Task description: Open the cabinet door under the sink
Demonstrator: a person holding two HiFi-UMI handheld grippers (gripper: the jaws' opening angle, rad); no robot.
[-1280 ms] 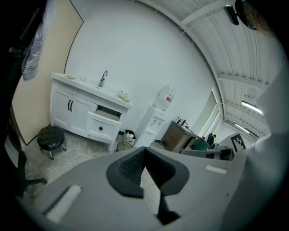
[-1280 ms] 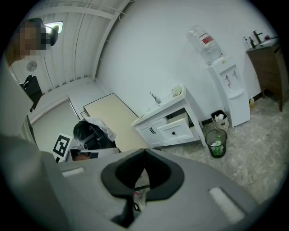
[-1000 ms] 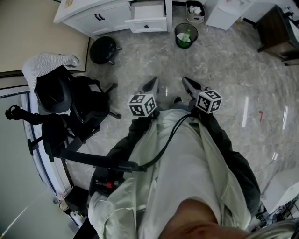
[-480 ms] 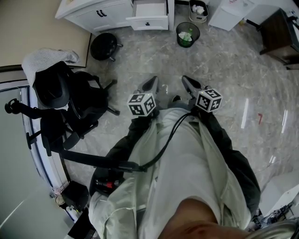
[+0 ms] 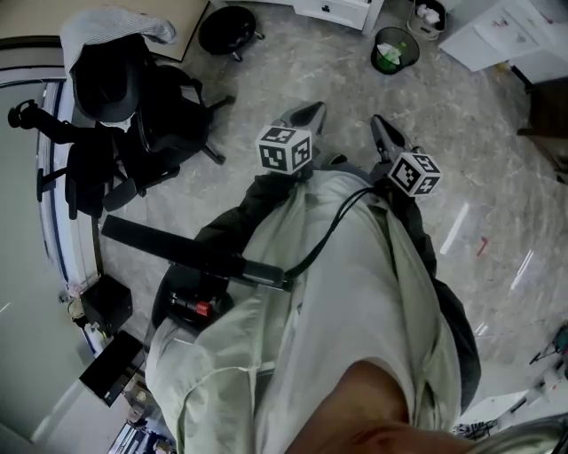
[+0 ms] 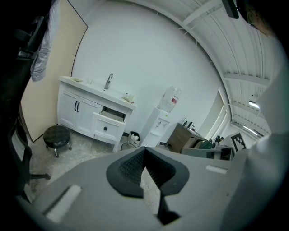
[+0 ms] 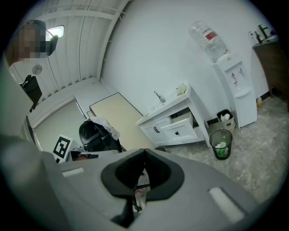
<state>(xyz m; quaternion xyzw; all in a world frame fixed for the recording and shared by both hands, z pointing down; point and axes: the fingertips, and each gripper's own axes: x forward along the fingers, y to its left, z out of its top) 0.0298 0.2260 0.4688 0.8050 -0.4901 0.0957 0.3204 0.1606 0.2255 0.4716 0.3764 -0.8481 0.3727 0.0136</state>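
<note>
The white sink cabinet [image 6: 88,115] stands against the far wall across the room. Its two doors with black handles [image 6: 76,107] are closed, and a drawer [image 6: 109,122] to their right is pulled out. The right gripper view shows the same cabinet [image 7: 174,124], faucet on top. The head view catches only its lower edge [image 5: 342,7]. My left gripper [image 5: 308,113] and right gripper [image 5: 382,129] are held side by side close to the person's body, far from the cabinet. Both are shut on nothing, tips meeting in the left gripper view [image 6: 144,150] and the right gripper view [image 7: 144,152].
An office chair [image 5: 133,106] draped with a black bag and striped cloth stands at the left. A black stool [image 5: 229,27] and a mesh bin [image 5: 395,49] sit near the cabinet. A water dispenser [image 6: 165,118] and dark desk [image 6: 186,137] stand to its right.
The head view has swung down and left: cabinet, stool and bin have slid toward the top edge. Both grippers stay shut and close together before the body.
</note>
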